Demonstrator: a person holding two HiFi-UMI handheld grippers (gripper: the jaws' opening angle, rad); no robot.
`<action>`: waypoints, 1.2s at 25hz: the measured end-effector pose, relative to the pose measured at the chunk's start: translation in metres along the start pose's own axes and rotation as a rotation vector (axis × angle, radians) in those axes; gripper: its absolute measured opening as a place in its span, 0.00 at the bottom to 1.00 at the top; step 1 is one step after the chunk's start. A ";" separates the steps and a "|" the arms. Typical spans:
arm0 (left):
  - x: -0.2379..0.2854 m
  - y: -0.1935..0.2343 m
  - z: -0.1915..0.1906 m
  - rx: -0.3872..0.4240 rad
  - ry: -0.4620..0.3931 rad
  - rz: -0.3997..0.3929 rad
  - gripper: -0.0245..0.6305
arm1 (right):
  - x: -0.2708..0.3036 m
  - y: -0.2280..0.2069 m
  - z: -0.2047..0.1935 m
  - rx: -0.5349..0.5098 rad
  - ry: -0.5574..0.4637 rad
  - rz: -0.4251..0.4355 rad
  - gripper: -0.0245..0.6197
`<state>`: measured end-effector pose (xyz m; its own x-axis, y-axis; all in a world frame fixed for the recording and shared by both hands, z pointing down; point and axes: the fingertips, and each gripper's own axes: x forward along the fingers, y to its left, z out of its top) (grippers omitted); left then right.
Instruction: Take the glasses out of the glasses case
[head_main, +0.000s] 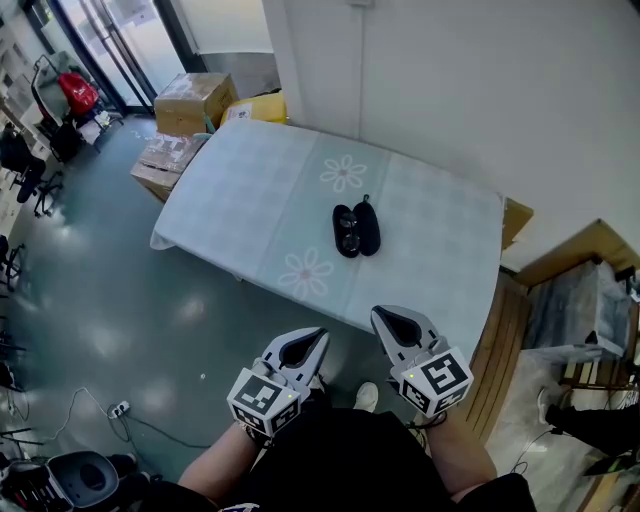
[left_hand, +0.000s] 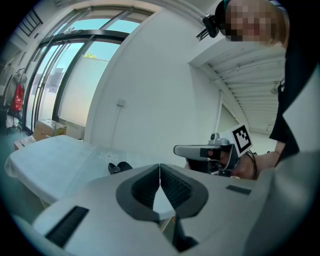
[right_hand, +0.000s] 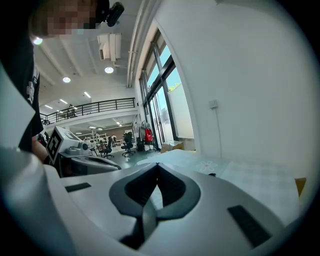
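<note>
Table (head_main: 250, 190) under pale flowered cloth fills centre of the head view, cardboard boxes (head_main: 193, 100) on the floor past its upper-left end. Lower centre, short of the table's near edge: left gripper (head_main: 310, 340) and right gripper (head_main: 390, 320), side by side, each with jaws pressed tip to tip on nothing. Black glasses case (head_main: 356, 229) lies open mid-table, well apart from both; contents too small to tell.
</note>
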<state>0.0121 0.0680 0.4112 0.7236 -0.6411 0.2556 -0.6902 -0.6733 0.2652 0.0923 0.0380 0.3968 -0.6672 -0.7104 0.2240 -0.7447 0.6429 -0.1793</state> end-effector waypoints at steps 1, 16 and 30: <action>-0.001 0.004 0.002 0.001 0.000 -0.007 0.08 | 0.004 0.000 0.001 0.001 0.000 -0.006 0.07; -0.002 0.048 0.007 0.010 0.023 -0.115 0.08 | 0.065 -0.010 0.007 0.025 0.023 -0.108 0.07; -0.010 0.091 0.010 0.074 0.034 -0.214 0.08 | 0.124 -0.033 -0.006 0.061 0.074 -0.235 0.07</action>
<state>-0.0578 0.0100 0.4236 0.8522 -0.4688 0.2324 -0.5180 -0.8186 0.2483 0.0337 -0.0696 0.4364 -0.4739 -0.8142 0.3353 -0.8805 0.4423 -0.1704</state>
